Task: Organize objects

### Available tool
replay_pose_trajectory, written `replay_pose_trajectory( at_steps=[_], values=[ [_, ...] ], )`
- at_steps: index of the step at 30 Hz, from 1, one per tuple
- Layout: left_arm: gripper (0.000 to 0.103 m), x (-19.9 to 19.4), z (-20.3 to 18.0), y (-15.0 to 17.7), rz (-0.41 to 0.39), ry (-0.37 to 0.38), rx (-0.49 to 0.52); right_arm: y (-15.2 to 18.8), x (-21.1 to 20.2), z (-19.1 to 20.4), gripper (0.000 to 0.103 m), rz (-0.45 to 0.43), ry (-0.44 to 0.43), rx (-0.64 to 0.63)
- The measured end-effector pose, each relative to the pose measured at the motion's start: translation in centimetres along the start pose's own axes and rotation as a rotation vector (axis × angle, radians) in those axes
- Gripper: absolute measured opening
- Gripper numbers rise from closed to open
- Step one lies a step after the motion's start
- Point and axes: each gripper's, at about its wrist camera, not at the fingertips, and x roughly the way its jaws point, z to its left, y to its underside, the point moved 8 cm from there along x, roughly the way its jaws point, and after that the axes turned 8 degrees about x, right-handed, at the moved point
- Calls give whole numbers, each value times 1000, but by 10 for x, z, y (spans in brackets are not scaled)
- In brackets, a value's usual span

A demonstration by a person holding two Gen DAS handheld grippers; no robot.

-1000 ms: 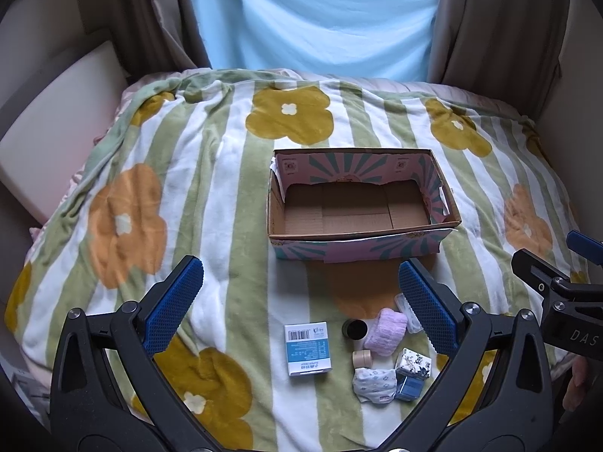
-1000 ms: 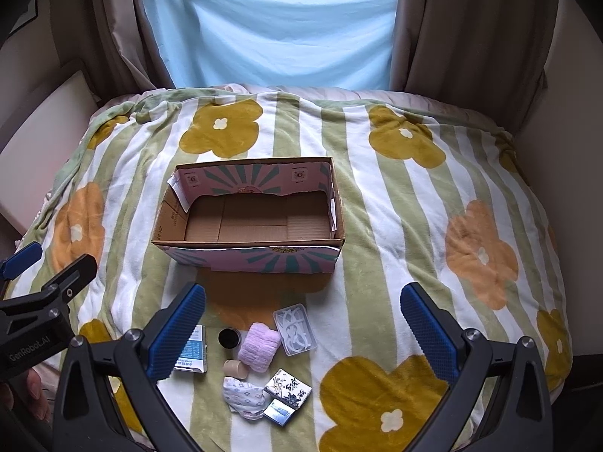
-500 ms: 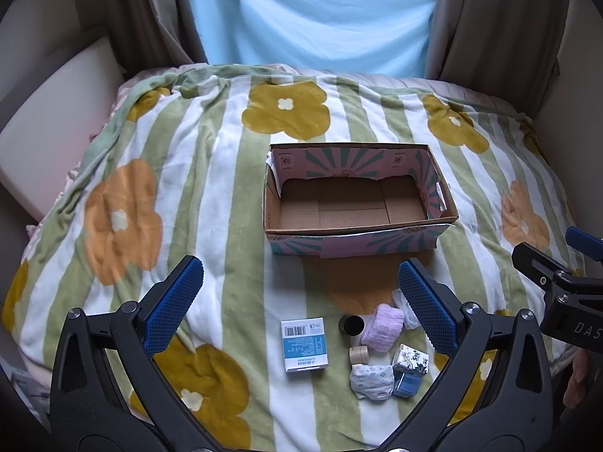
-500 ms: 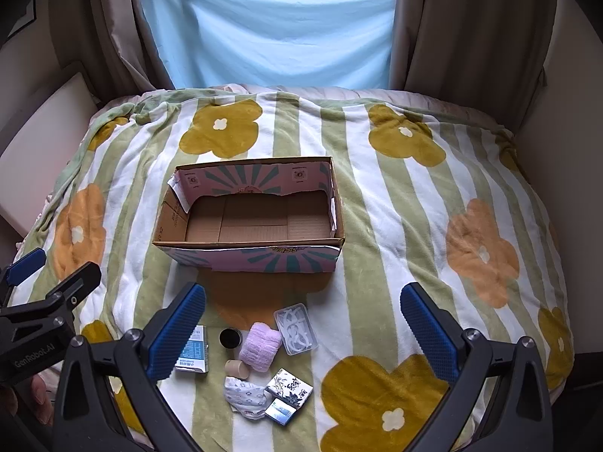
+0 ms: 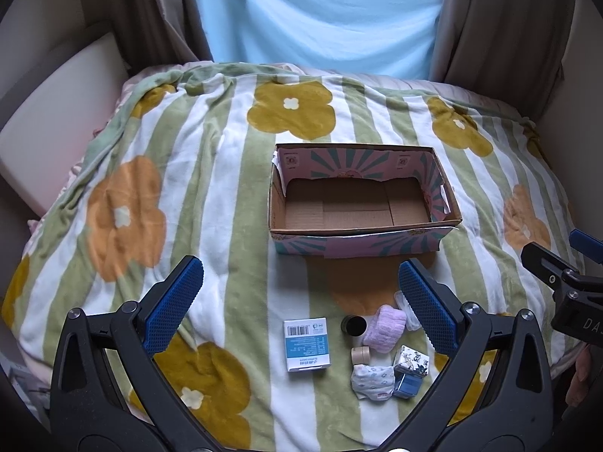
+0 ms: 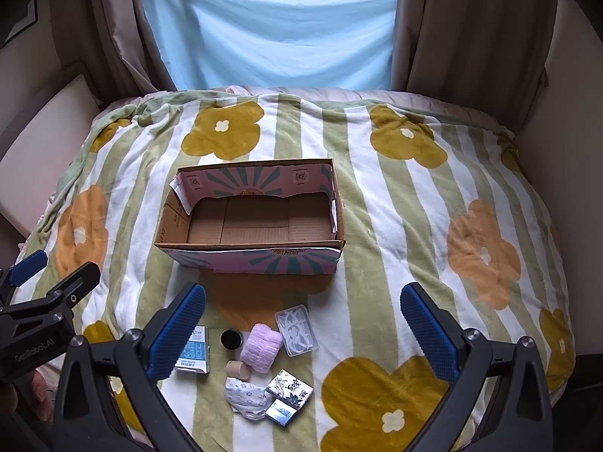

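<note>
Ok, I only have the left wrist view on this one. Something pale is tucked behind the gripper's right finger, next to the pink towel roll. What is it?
Observer: The right wrist view shows it whole. It is a clear plastic tray, lying flat beside the pink towel roll.
Operator: And the right gripper? I only see its edge.
Observer: The right gripper is open, with nothing between its fingers.
Operator: I see the cardboard box's left inner wall only edge-on. Anything on it?
Observer: On the cardboard box, that wall is plain brown card with some small dark print, too small to read.
</note>
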Motion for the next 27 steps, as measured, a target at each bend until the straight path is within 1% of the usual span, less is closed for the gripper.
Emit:
replay_pose_trajectory(
  at_steps=[6, 12, 15, 17, 21, 25, 27],
  values=[
    [103, 5, 5, 10, 36, -2, 2, 10, 9, -4, 102, 32, -16, 8],
    [103, 23, 1, 36, 103, 17, 3, 30, 28, -6, 102, 94, -36, 10],
    [103, 35, -1, 49, 139, 25, 4, 39, 39, -6, 102, 114, -25, -9],
    [103, 45, -2, 57, 161, 31, 0, 46, 49, -6, 102, 136, -23, -17],
    [103, 70, -6, 77, 207, 42, -6, 66, 74, -9, 102, 197, -30, 6],
    [103, 101, -12, 105, 267, 35, 16, 89, 105, -14, 102, 249, -25, 31],
    [103, 118, -14, 120, 291, 37, 10, 100, 121, -18, 99, 269, -13, 32]
  ],
)
